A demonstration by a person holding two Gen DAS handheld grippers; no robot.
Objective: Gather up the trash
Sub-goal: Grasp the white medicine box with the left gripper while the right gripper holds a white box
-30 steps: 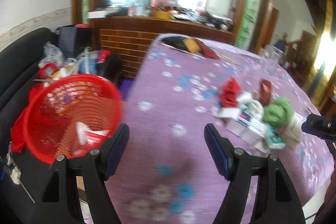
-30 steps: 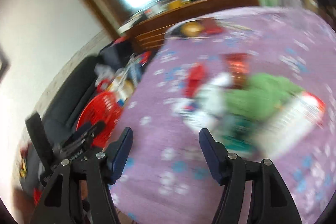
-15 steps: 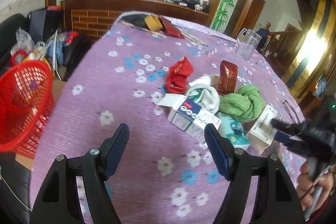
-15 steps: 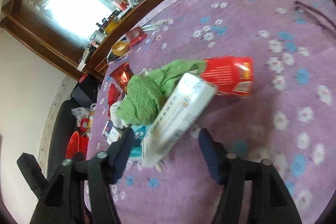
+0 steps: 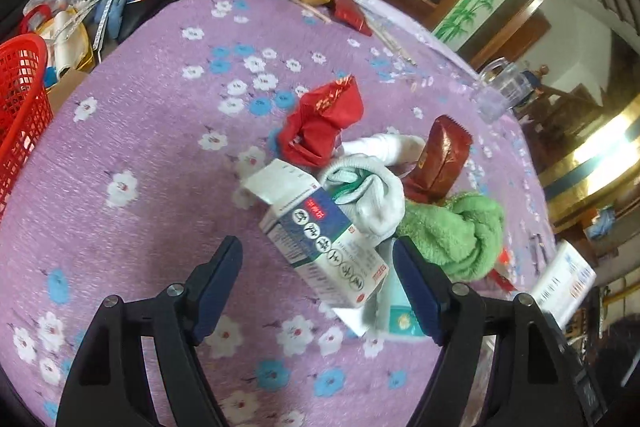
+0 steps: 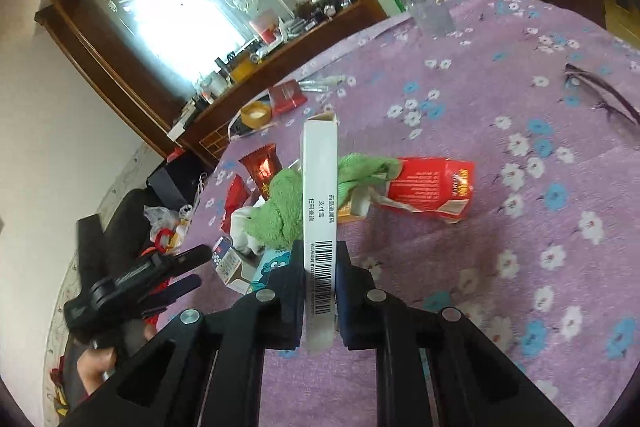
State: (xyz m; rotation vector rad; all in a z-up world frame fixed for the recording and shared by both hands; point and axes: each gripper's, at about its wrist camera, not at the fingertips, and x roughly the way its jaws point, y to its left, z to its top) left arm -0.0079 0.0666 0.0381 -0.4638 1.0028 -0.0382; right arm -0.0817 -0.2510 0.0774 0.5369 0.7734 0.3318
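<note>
The right claw (image 6: 319,267) is clenched on a thin white carton (image 6: 319,195), pads pressing its flat faces near the barcode end, a grip that suits so narrow a box. The left claw (image 5: 316,287) hangs released, its jaws having just widened, straddling the blue-and-white box (image 5: 324,243) at the edge of the litter heap on the worktop (image 5: 160,147); that box looks like its target. The red basket (image 5: 20,99), probably the bin, sits off the worktop's left edge.
</note>
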